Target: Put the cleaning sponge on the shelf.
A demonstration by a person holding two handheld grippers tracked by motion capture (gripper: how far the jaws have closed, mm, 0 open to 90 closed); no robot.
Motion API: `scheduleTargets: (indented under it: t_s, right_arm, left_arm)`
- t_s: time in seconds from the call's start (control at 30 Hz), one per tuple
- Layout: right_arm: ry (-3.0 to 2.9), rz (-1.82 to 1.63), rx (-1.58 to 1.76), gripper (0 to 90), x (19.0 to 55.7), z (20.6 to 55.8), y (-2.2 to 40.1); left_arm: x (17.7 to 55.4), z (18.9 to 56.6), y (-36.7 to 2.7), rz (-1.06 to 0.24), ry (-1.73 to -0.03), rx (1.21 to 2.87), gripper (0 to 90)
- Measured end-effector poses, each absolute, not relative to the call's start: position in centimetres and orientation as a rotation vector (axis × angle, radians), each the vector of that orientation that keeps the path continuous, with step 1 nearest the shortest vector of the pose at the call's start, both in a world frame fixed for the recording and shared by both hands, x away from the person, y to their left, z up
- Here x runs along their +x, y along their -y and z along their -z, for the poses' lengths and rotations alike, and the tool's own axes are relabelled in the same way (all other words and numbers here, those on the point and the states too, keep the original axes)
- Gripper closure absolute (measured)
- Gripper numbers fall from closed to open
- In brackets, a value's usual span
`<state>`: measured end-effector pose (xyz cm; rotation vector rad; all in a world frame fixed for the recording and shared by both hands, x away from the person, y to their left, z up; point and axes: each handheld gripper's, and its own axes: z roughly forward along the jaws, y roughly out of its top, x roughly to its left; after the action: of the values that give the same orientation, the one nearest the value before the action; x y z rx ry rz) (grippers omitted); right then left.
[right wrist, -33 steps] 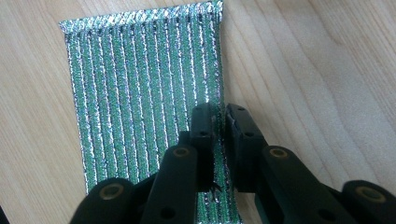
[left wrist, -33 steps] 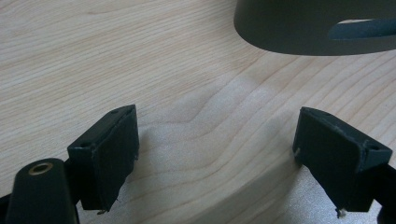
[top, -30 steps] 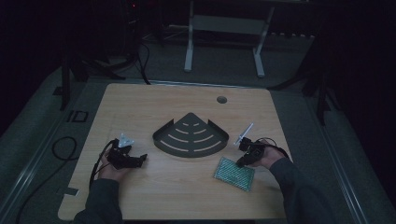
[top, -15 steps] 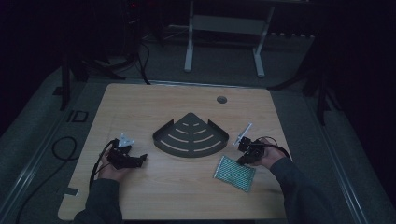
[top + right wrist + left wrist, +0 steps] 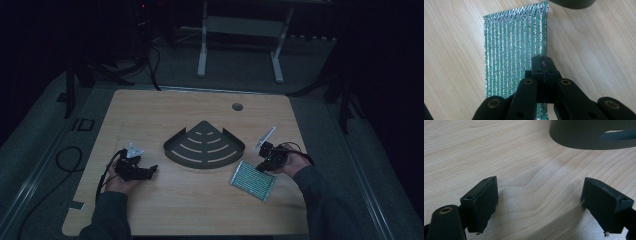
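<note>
The right tool (image 5: 542,65) is sitting with its jaws pressed together over the right-hand edge of the green ribbed scouring pad (image 5: 515,47), which is lying flat on the table (image 5: 454,50) and stretching away ahead of the tool and to its left. Whether the pad's edge is actually pinched between the jaws or merely lying under them cannot be told; they look fully closed with little or nothing between. In the high view the right tool (image 5: 267,161) is resting at the pad's (image 5: 252,180) far corner, with the dark corner rack (image 5: 204,145) lying beyond it toward the table's middle. The left tool (image 5: 541,205) is waiting with its jaws spread wide over bare wood, the rack's curved wall (image 5: 589,137) just ahead of it.

To do this pick-up well, the grip probably needs checking before any lift: the pad is thin and flat, so the lower jaw should be sliding under the edge rather than skating over it. Lifting slowly would be showing at once whether the pad is coming along.
</note>
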<state>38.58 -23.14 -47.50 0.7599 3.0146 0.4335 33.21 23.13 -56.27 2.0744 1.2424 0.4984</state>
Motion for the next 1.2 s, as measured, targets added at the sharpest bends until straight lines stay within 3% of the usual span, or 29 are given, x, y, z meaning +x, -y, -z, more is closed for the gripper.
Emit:
scheduleTargets:
  t_s: [1.2]
  right_arm:
    - [-2.925,-0.467,0.737,90.0,39.0,43.2,23.3]
  left_arm:
    - [33.2,56.3,-23.1,-0.499,-1.242,2.073,14.8]
